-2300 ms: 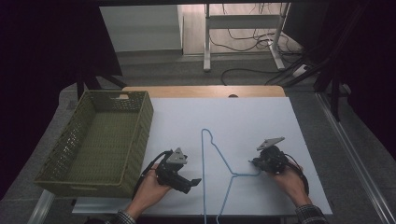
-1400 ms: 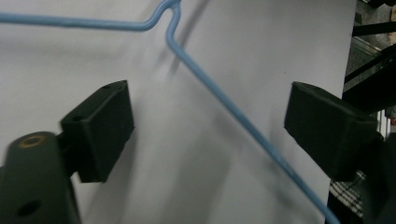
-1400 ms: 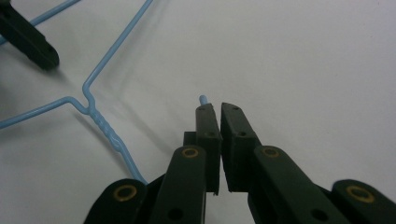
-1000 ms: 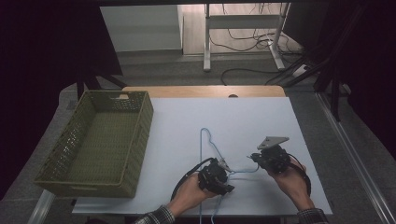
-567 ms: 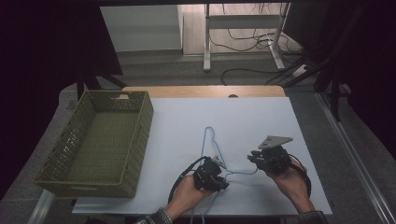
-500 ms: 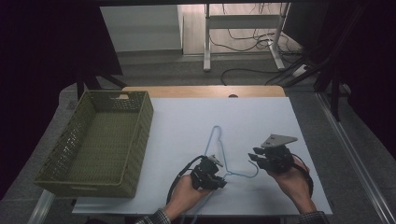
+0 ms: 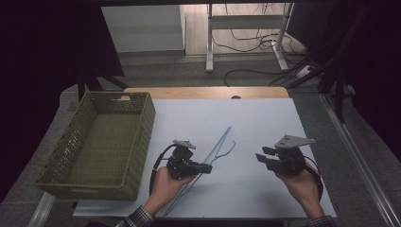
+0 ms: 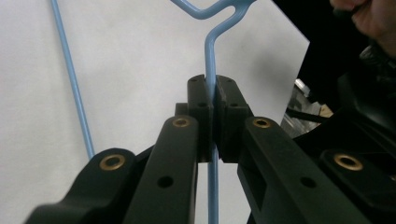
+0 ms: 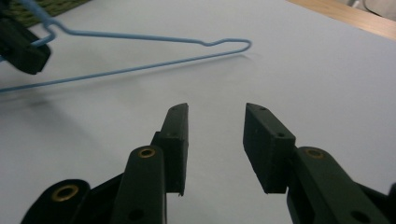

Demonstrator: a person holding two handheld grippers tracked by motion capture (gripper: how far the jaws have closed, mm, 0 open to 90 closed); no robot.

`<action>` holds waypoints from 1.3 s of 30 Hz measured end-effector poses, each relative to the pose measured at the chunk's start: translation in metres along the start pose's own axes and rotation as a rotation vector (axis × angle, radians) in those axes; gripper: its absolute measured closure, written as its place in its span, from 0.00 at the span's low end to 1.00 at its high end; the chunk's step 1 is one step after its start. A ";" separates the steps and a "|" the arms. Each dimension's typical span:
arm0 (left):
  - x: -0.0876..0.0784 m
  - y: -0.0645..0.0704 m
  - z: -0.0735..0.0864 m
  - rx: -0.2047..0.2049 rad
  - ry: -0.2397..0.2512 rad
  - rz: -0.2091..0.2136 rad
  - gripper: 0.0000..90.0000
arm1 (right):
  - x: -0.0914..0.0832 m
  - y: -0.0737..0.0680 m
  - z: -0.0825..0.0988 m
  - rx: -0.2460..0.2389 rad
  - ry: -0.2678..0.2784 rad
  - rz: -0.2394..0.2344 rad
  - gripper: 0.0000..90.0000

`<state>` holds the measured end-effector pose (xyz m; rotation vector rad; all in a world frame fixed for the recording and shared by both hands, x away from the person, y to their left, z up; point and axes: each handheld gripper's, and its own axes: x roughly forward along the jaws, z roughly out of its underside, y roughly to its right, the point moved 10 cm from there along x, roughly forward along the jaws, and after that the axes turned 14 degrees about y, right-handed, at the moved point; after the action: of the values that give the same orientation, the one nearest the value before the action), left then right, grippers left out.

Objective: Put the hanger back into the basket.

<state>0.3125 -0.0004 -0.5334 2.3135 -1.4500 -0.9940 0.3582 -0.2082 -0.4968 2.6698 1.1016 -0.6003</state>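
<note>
While the person's left hand (image 7: 163, 185) reaches in from the bottom centre of the high view, its black left hand-held gripper (image 7: 204, 167) points toward the right of the frame and is clamped on a thin light-blue wire clothes hanger (image 7: 218, 148). In the left gripper view the two jaws are pressed together with the blue wire (image 8: 209, 60) running straight up between them, just below the bend that leads to the hanger's neck. The hanger is tilted: its long straight bar slants from the lower centre of the high view up toward the middle, and its free end appears to lift clear of the white sheet-covered tabletop (image 7: 265, 123). A plaid sleeve cuff (image 7: 137, 218) shows at the left wrist, and a black cable (image 7: 156, 165) loops from the gripper back toward the hand.

At the lower right of the high view, the right hand (image 7: 298, 182) holds the right hand-held gripper (image 7: 261, 158) low over the tabletop, aimed toward the left of the frame, well apart from the hanger. In the right gripper view its jaws stand wide with nothing between them, and the hanger's far corner (image 9: 233, 45) lies ahead at upper centre.

A rectangular olive-green woven plastic basket (image 7: 142, 127) sits at the left of the tabletop, beside the left hand.
</note>
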 end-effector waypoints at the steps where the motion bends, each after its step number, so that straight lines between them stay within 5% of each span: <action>1: -0.002 0.000 -0.001 -0.001 0.008 0.002 0.96 | 0.001 -0.004 -0.001 -0.002 0.003 -0.013 0.66; 8: -0.009 0.003 -0.005 -0.006 0.037 0.019 0.96 | 0.008 -0.035 -0.013 -0.005 0.038 -0.103 0.63; 14: -0.007 0.008 -0.008 -0.012 0.052 0.038 0.96 | 0.020 -0.076 -0.032 -0.014 0.086 -0.202 0.62; 22: -0.004 0.011 -0.007 -0.022 0.054 0.047 0.96 | 0.040 -0.103 -0.049 -0.015 0.137 -0.254 0.65; 26: -0.003 0.012 -0.004 0.007 0.037 0.025 0.96 | 0.051 -0.110 -0.054 -0.039 0.153 -0.251 0.90; 29: -0.005 0.011 -0.003 0.046 0.022 -0.005 0.95 | 0.053 -0.112 -0.054 -0.085 0.144 -0.221 0.94; 33: -0.016 0.010 -0.008 0.139 0.025 -0.051 0.73 | 0.053 -0.116 -0.059 -0.124 0.126 -0.197 0.94; 37: -0.027 0.008 -0.010 0.209 -0.008 -0.105 0.41 | 0.054 -0.117 -0.063 -0.144 0.111 -0.182 0.94; 39: -0.030 0.009 -0.010 0.248 -0.039 -0.127 0.34 | 0.054 -0.116 -0.065 -0.142 0.105 -0.174 0.94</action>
<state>0.3047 0.0194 -0.5088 2.6027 -1.5354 -0.9433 0.3296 -0.0709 -0.4647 2.5266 1.3619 -0.3972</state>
